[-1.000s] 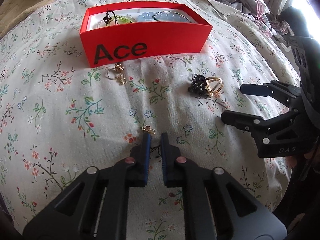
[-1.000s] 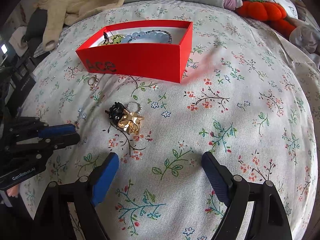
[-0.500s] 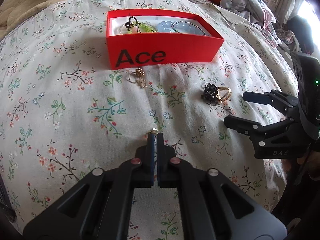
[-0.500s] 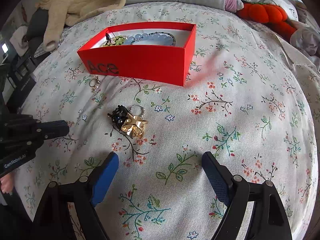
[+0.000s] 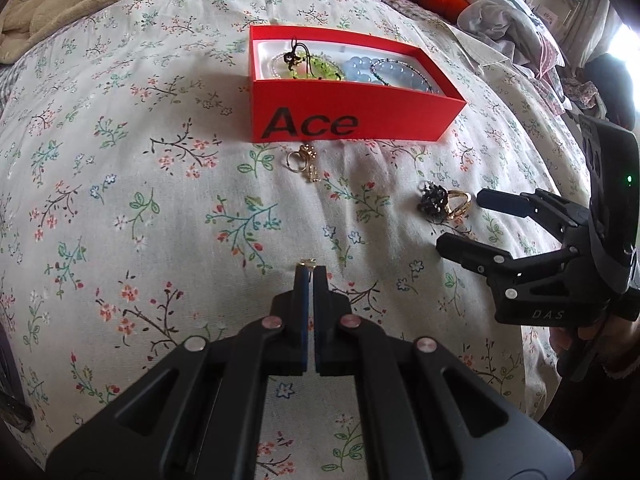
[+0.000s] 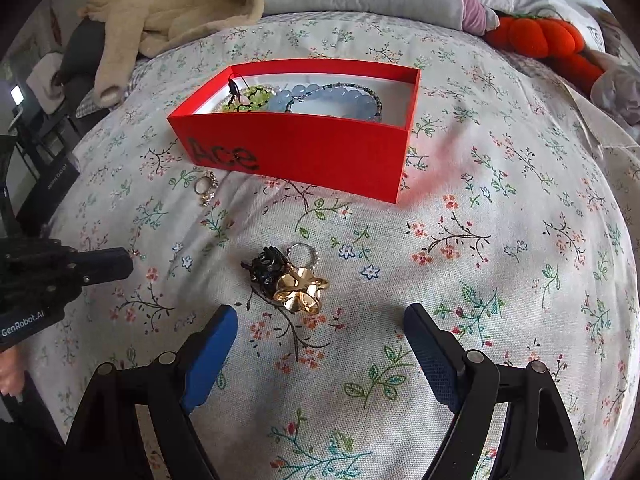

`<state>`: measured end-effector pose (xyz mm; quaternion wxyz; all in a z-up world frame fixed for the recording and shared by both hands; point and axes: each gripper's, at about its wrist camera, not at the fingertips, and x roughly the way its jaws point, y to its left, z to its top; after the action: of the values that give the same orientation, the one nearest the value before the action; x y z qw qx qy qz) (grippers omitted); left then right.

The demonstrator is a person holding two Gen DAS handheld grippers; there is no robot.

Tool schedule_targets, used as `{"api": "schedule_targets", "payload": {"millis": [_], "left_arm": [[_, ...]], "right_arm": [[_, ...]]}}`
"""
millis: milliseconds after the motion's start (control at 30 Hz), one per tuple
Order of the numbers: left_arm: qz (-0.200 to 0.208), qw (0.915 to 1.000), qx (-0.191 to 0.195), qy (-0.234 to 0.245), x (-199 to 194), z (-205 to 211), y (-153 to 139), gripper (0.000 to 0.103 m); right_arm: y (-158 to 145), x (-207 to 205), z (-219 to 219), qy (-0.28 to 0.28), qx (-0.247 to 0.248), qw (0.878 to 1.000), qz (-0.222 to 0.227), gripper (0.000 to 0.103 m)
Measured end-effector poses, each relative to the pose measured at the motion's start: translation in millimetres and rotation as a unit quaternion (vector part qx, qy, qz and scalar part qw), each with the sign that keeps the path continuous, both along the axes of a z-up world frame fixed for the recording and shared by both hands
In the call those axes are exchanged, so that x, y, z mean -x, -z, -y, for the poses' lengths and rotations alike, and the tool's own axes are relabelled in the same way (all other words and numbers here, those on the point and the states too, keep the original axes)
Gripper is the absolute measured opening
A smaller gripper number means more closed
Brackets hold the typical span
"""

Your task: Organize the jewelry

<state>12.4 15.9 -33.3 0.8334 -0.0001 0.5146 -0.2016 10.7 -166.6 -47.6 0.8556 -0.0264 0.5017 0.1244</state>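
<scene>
Left wrist view: flowered bedspread (image 5: 120, 184) soft and uneven; red box (image 5: 352, 116) sits far of centre, beads already inside. Right gripper (image 6: 320, 344) stands released, jaws wide, just near of the black and gold ring cluster (image 6: 286, 280). Left gripper (image 5: 310, 270) is clenched on a tiny gold piece (image 5: 309, 261), only a sliver showing past the tips. Risks, as judged: so slight a pinch may let the piece slip on its way to the box and vanish into the print; loose gold rings (image 5: 304, 160) lying against the box's near wall may be knocked.
</scene>
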Motion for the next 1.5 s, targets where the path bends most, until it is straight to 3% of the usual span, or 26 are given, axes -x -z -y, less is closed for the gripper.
{"api": "schedule_targets", "payload": {"millis": [67, 233, 367, 600, 800, 1500], "left_arm": [[0.000, 1.0000, 0.003, 0.001, -0.7, -0.7, -1.5, 0.002], [-0.003, 0.9999, 0.010, -0.006, -4.4, -1.4, -4.5, 0.002], [-0.003, 0.9998, 0.013, -0.013, -4.9, -2.9, -6.6, 0.002], [-0.003, 0.9997, 0.018, -0.018, -5.0, -2.2, -8.9, 0.002], [-0.005, 0.9994, 0.024, -0.024, -9.0, -0.5, -11.3, 0.002], [0.028, 0.9940, 0.087, -0.060, -28.1, -0.7, -52.0, 0.002]], "right_arm": [[-0.6, 1.1, -4.8, -0.011, 0.001, 1.000, 0.003, 0.085], [-3.7, 0.6, -14.7, -0.034, 0.005, 0.999, 0.011, 0.067], [-6.3, -2.5, -13.5, -0.027, 0.000, 1.000, 0.012, 0.057], [-9.5, -2.6, -8.1, -0.028, -0.011, 1.000, 0.010, 0.028], [-15.6, 0.5, -2.0, -0.031, -0.020, 0.999, 0.009, 0.023], [-64.9, 1.9, 17.4, -0.001, -0.065, 0.998, 0.026, 0.023]]}}
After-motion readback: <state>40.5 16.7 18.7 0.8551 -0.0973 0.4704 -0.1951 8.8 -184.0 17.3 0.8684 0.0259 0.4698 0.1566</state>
